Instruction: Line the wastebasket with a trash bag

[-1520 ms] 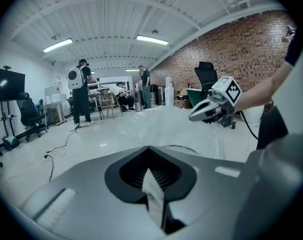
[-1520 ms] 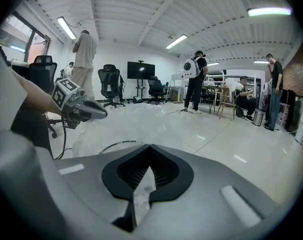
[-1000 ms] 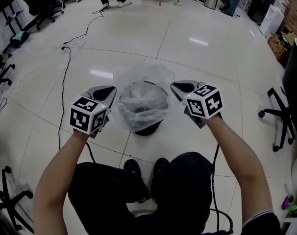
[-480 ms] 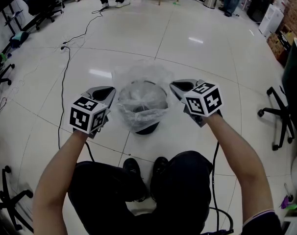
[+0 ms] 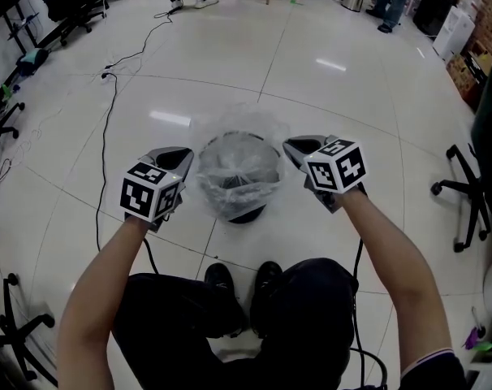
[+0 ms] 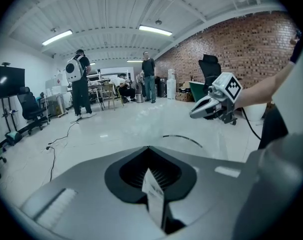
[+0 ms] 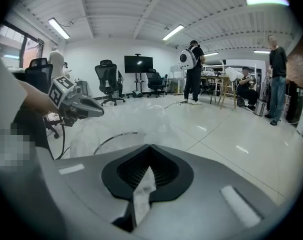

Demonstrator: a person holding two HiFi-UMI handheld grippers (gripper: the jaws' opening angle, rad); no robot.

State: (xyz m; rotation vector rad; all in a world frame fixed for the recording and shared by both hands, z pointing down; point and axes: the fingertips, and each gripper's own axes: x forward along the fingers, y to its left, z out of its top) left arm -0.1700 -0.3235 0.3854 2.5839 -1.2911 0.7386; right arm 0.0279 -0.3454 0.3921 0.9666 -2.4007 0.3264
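My left claw [image 5: 184, 156] and right claw [image 5: 289, 146] are each clenched on an opposite edge of the clear trash bag [image 5: 238, 169], which sits over the wastebasket [image 5: 244, 214] on the floor. I'd pull the mouth wide and lower both sides evenly, so the film cuffs the rim.

Bright, even lighting; fisheye-warped edges

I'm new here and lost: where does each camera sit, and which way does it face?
Head view: on the person's head, looking steeply down at the wastebasket and trash bag; left forearm, right forearm, legs and shoes show.
Left gripper view: on the left tool, facing forward over the floor; the right forearm shows.
Right gripper view: on the right tool, also facing forward; the left forearm shows.
Shared: each shows the opposite tool.
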